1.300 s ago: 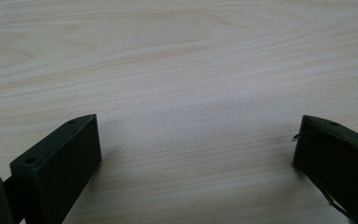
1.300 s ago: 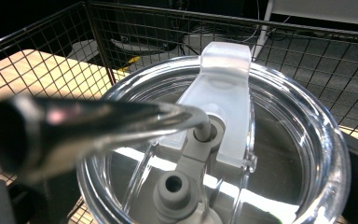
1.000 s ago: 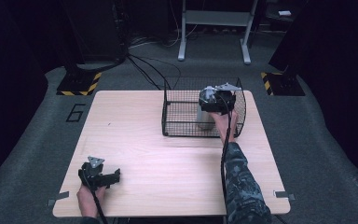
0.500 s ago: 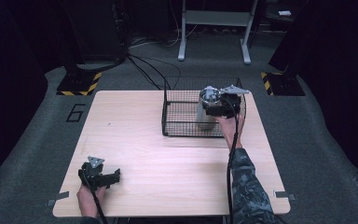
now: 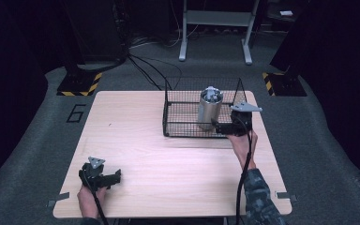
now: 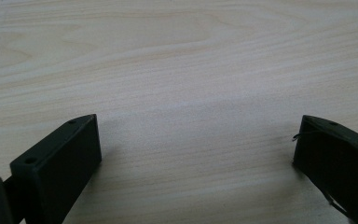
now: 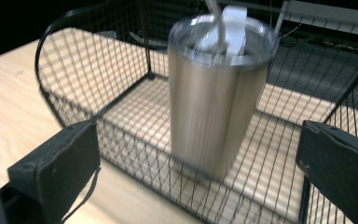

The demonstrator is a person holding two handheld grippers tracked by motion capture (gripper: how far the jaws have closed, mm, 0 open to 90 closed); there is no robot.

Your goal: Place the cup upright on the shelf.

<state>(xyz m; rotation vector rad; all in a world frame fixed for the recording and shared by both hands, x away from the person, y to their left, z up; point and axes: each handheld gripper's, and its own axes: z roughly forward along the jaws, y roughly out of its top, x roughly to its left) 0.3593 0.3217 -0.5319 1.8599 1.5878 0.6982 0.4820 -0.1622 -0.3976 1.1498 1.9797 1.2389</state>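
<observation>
Inside the wire basket (image 5: 178, 110), the steel tumbler (image 5: 209, 108) stands just beyond the right tongs (image 5: 219, 125), spread apart.

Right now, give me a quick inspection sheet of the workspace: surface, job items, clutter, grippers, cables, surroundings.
Surface: light wood table, bare apart from the basket.
Job's things: steel tumbler upright inside the black wire basket at the table's far right; something pale sticks up from its lid.
Clutter: nothing seen.
Grippers: right gripper open, fingers either side of the tumbler and short of it, outside the basket's near wall. Left gripper open over bare wood at the near left corner.
Cables: one trails from each gripper; more lie on the floor behind.
Surroundings: dark carpet, hazard-striped bases, a grey stand.
</observation>
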